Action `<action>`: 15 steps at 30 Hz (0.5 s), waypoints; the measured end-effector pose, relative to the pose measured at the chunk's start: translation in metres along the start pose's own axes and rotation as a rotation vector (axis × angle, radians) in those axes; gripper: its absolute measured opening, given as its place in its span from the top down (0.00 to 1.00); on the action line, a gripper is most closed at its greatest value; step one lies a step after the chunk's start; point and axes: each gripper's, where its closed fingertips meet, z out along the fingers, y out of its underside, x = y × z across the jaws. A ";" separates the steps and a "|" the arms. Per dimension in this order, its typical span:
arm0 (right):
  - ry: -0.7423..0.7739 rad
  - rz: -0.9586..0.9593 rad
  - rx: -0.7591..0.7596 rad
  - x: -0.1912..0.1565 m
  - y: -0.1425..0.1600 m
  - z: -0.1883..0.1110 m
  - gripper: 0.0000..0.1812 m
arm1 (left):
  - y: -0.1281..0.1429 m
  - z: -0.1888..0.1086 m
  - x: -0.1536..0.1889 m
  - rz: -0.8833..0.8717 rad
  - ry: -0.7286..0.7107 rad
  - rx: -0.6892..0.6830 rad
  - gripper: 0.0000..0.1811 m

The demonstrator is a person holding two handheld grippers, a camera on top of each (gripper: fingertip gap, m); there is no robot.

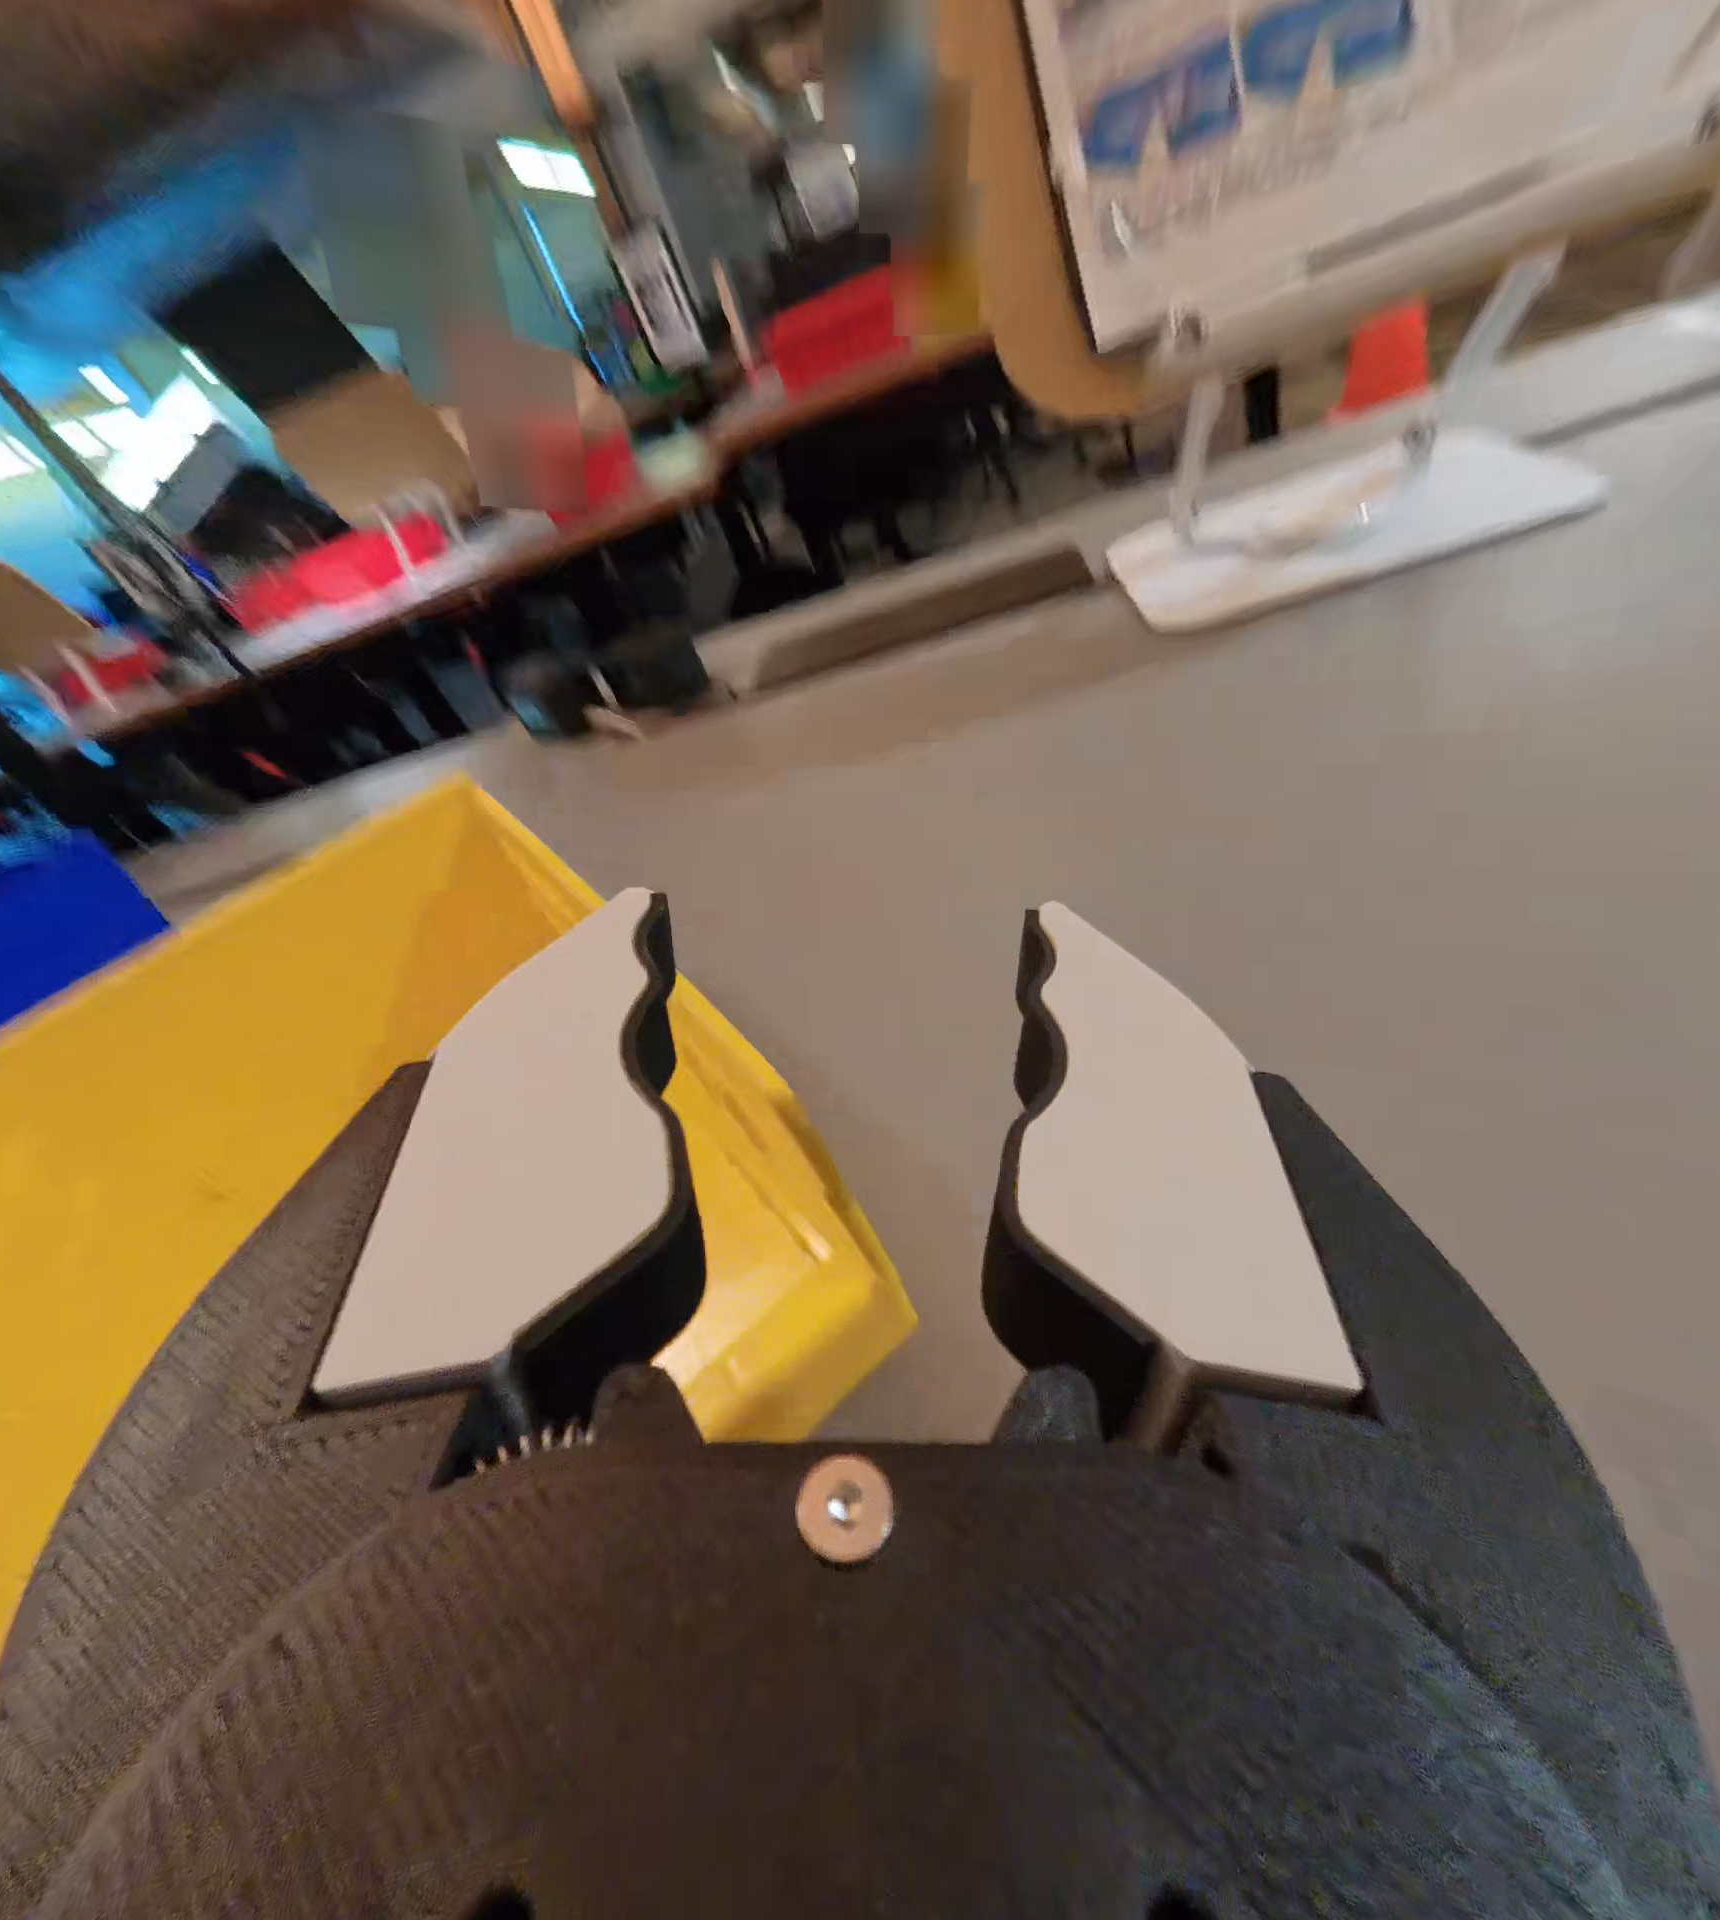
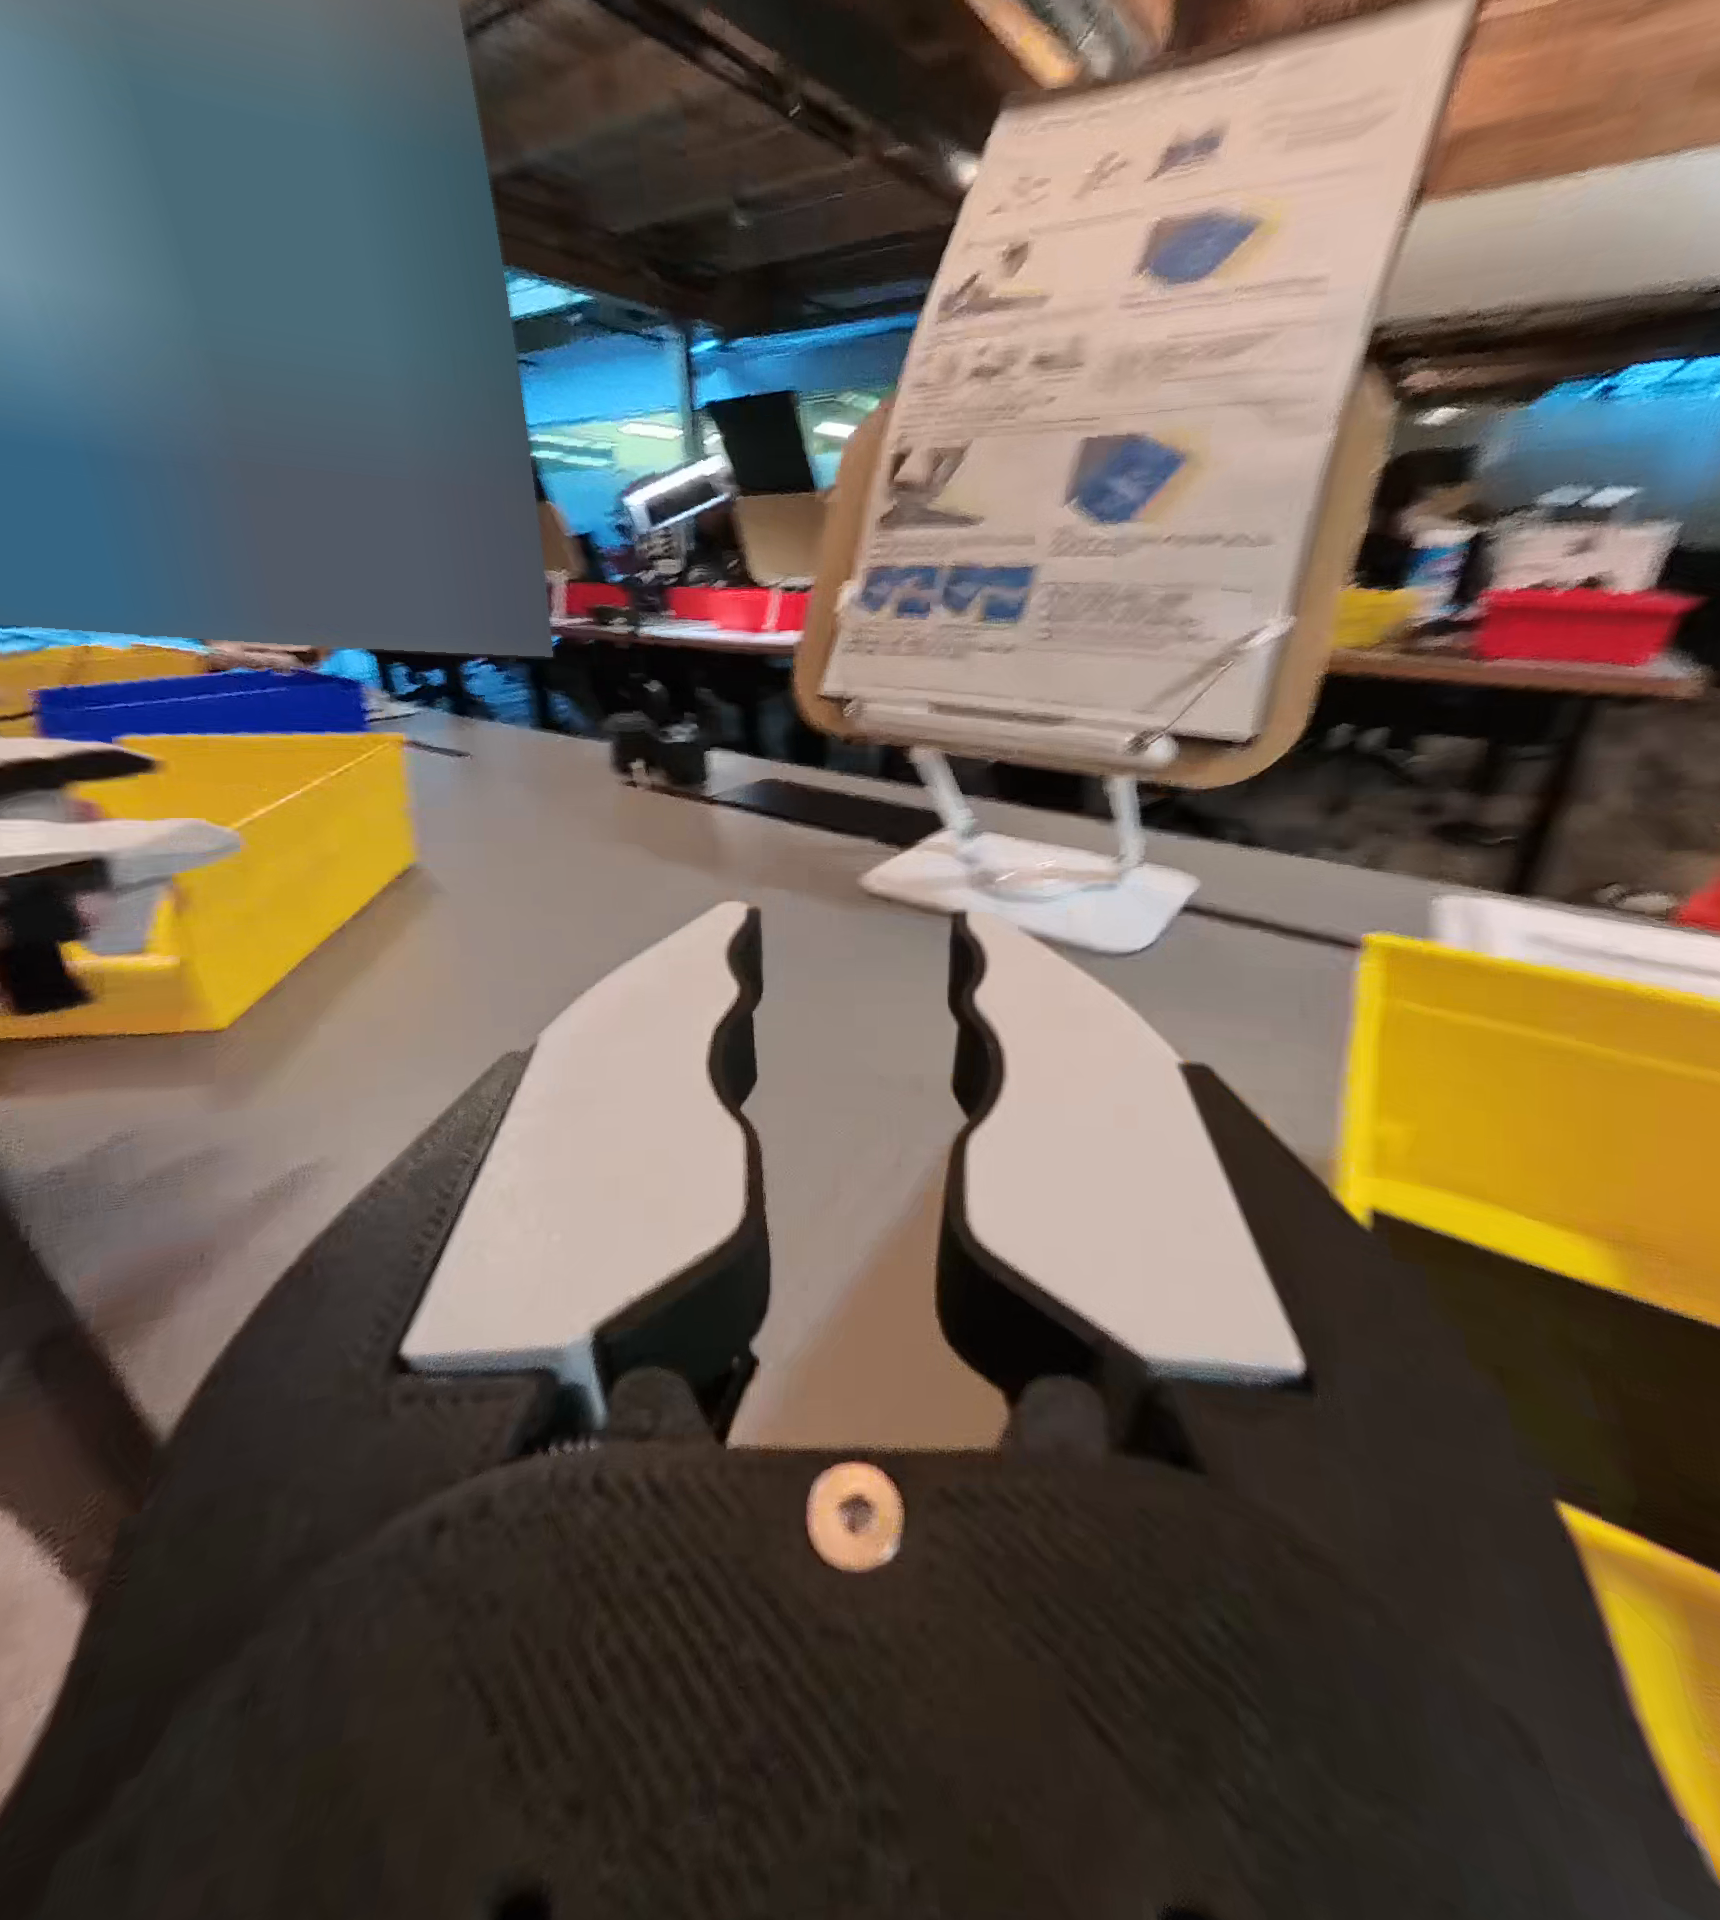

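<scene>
The left gripper [image 1: 845, 935], jaws wide and empty, hangs over the yellow bin's [image 1: 212, 1091] right rim and could clip it; the right gripper [image 2: 854, 940], jaws narrowly parted, holds nothing.

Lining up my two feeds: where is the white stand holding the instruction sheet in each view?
Left wrist view: white stand at upper right, on the grey table.
Right wrist view: upper centre, base just beyond the right gripper.
Shared landmark: the yellow bin, left in both.
</scene>
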 end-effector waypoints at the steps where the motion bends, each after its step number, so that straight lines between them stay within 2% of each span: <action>1: -0.029 0.036 -0.030 -0.004 0.010 0.005 0.81 | 0.012 0.005 0.002 -0.031 0.029 -0.057 0.65; 3: -0.099 0.119 -0.066 -0.014 0.024 0.013 0.81 | 0.028 0.010 0.003 -0.070 0.054 -0.108 0.76; 5: -0.160 0.190 -0.081 -0.026 0.032 0.019 0.81 | 0.030 0.009 -0.007 -0.062 0.012 -0.084 0.88; 7: -0.206 0.215 -0.108 -0.035 0.039 0.023 0.81 | 0.031 0.005 -0.016 -0.033 -0.019 -0.082 0.94; 15: -0.269 0.212 -0.152 -0.047 0.050 0.036 0.81 | 0.042 -0.009 -0.036 -0.082 -0.041 -0.097 0.82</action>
